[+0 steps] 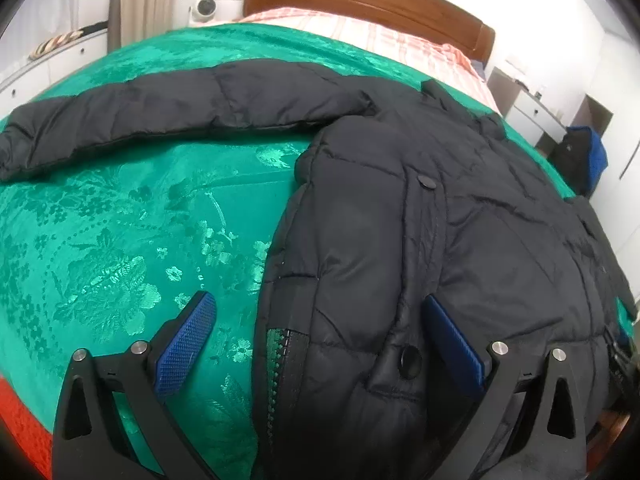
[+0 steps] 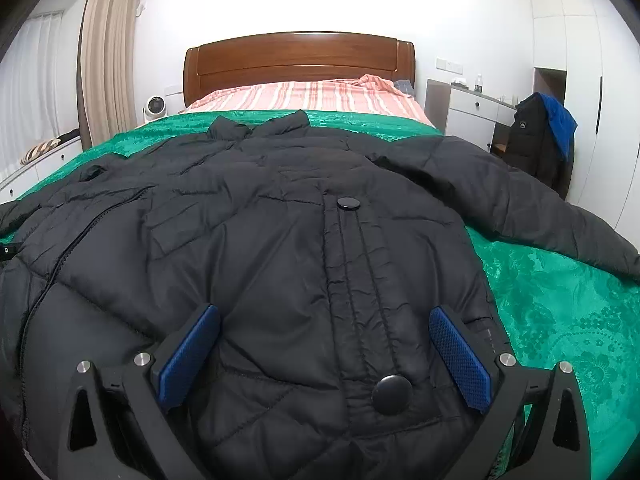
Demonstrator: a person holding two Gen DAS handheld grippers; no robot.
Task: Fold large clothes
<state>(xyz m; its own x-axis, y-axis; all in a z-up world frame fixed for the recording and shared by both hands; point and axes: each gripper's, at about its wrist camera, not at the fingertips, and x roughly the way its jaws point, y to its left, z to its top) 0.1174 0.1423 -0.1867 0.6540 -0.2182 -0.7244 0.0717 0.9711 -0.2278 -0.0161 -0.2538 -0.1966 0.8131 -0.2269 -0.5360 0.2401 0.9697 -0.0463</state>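
1. Hovering low at the bed's near end, the left gripper [image 1: 320, 328] has its jaws apart and holds nothing; one blue pad sits over the bedspread, the other over the jacket's hem edge, likely lining up a grab there.
2. Right gripper [image 2: 324, 340] is spread wide too, empty, straddling the front placket near the hem.
3. Black puffer jacket [image 2: 280, 248] lies flat, front up, hem toward the grippers and collar toward the headboard, probably spread out ready for folding; no fold made yet.
4. Count: one jacket on the bed, two snap buttons [image 2: 347, 203] visible on the placket, two sleeves [image 1: 160, 120] stretched out sideways.
5. Green bedspread [image 1: 120, 240] underneath gives a flat work surface.
6. Farther: one striped sheet [image 2: 304, 94], one wooden headboard [image 2: 298, 58].
7. Second dark coat [image 2: 538, 140] with blue hangs near the white cabinet, well apart from the bed.
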